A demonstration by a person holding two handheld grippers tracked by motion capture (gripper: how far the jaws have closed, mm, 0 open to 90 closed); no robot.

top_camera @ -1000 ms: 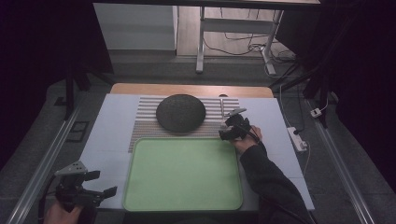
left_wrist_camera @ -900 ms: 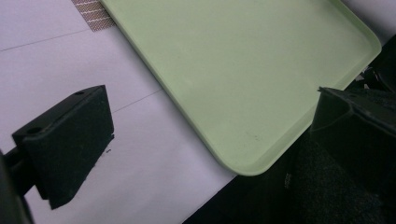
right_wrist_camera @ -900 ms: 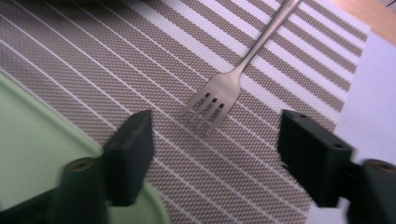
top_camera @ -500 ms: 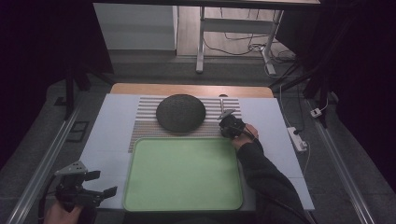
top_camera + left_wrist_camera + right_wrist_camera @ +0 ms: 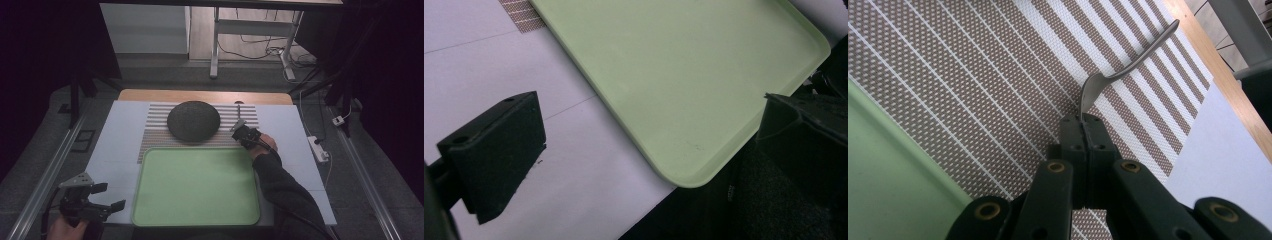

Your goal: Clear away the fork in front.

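A: What sits at the left of the table?

B: The left gripper, at the near left corner of the white table, held in a hand. Its jaws stand wide apart with nothing between them. In the left gripper view they frame the near left corner of the green tray, without touching it.

A: And moving right?

B: The green tray fills the near middle of the table. Beyond it lies a striped placemat, with a dark round upturned bowl resting on it.

A: Where is the spoon?

B: On the right part of the placemat, just right of the bowl. In the right gripper view the metal spoon has its bowl end pinched between the jaws, and its handle runs off toward the wooden far edge.

A: So the right gripper is shut?

B: Yes. The right gripper has just been closing, and its pads now press together on the spoon's tip. It sits just beyond the tray's far right corner.
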